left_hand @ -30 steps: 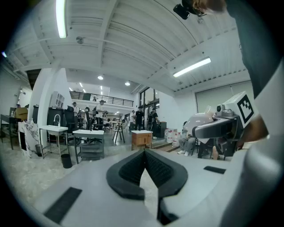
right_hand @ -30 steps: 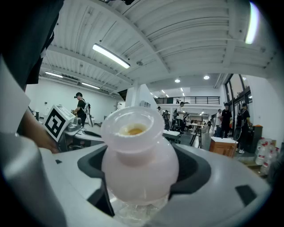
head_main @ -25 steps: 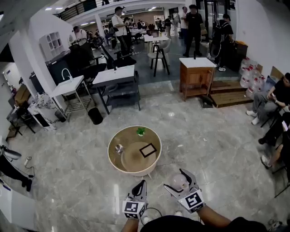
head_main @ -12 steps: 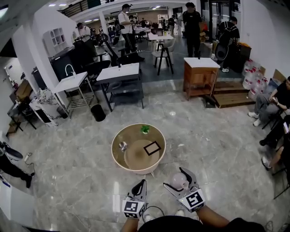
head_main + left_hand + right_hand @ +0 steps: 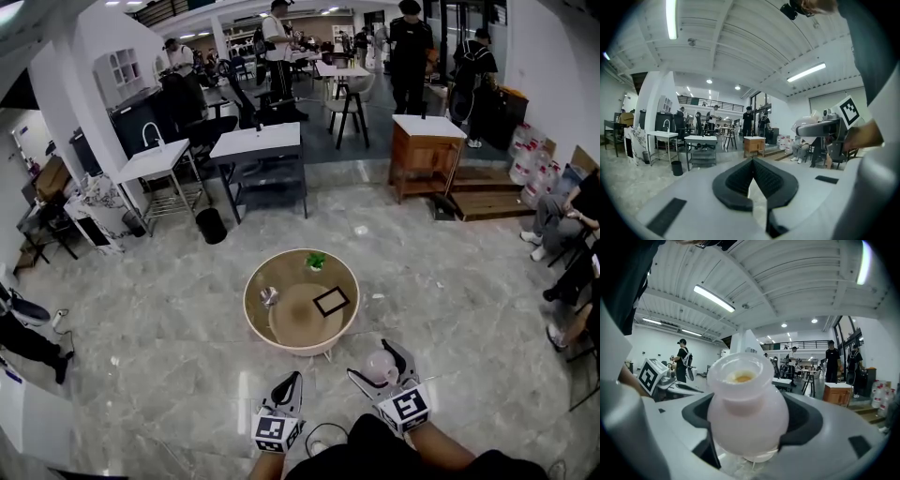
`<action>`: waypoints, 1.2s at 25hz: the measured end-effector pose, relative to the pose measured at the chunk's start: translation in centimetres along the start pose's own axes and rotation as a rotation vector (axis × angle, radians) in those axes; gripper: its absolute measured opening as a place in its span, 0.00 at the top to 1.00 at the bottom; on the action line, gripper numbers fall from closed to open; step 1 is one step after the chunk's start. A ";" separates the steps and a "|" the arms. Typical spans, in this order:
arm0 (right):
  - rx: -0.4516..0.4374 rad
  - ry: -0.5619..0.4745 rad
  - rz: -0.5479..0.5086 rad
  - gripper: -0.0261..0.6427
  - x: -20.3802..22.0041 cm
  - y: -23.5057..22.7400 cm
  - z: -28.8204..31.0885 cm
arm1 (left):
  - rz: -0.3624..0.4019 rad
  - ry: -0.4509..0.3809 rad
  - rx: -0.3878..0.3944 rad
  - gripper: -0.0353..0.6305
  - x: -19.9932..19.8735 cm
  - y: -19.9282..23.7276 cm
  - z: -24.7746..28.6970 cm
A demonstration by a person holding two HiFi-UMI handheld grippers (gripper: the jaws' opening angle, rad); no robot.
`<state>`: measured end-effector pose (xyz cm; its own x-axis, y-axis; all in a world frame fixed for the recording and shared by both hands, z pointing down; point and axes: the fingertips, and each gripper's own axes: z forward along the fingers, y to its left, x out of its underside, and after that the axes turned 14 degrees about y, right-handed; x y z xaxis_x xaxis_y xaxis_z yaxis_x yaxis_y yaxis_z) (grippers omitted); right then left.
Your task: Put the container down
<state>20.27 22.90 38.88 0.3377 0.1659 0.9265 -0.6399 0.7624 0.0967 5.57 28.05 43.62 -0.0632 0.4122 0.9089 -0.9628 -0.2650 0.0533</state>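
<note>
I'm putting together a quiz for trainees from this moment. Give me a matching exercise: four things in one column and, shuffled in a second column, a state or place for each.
Things
1. left tongs
2. right tongs
3. green plant
4. black frame

States or places
A. at the far edge of the round table
B. shut on the container
C. shut, with nothing between them
D. lying flat on the table, right of its middle in the head view

Pairs: 1-C, 2-B, 3-A, 4-D

Left hand-held gripper (image 5: 294,380) has jaws together; right hand-held gripper (image 5: 372,362) clamps the container (image 5: 747,413).
</note>
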 end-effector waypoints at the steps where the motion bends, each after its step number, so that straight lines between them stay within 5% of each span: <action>1: 0.000 0.004 0.000 0.36 -0.2 0.2 0.6 | -0.002 0.001 -0.001 0.95 0.1 0.6 -0.1; 12: -0.045 0.020 0.024 0.36 -1.8 -0.6 9.3 | -0.033 0.055 -0.035 0.95 0.8 7.2 3.8; 30: -0.115 -0.005 -0.011 0.35 -7.0 -14.1 24.5 | -0.040 0.042 -0.162 0.95 -7.5 18.0 18.5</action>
<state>10.04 -4.36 39.98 0.3409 0.1544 0.9273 -0.5525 0.8310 0.0647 -6.43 4.11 45.41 -0.0312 0.4565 0.8892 -0.9943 -0.1049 0.0189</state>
